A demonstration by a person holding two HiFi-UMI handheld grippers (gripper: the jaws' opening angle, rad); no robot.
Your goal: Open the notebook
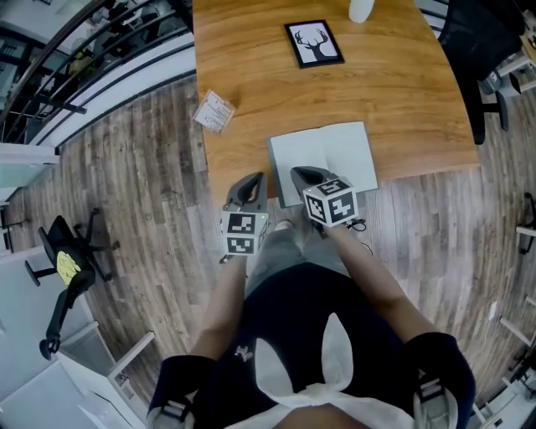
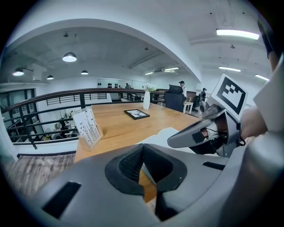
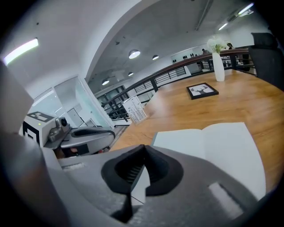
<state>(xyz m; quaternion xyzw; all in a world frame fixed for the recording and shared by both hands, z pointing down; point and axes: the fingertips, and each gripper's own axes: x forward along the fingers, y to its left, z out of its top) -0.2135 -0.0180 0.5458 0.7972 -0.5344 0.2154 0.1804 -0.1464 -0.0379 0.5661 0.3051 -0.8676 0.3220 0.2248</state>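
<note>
Head view cuts the white vase (image 1: 360, 8) off at the top edge, and the marker cubes cover most of both gripper bodies. The notebook (image 1: 322, 157) lies open, blank pages up, at the near edge of the wooden table (image 1: 251, 67). The right gripper (image 1: 303, 174) overlaps its near edge and hides a strip of the page. The left gripper (image 1: 251, 178) sits just left of the notebook, over the table's edge. Each gripper's own view shows its jaws drawn together with nothing between them — left gripper (image 2: 143, 146) and right gripper (image 3: 143, 148) alike. In the left gripper view, the right gripper blocks part of the notebook. Farther back on the table lie a framed deer picture (image 1: 313, 43) and, near the left edge, a card stand (image 1: 214, 111). A black office chair (image 1: 473, 50) stands at the table's right side — only partly in frame.
</note>
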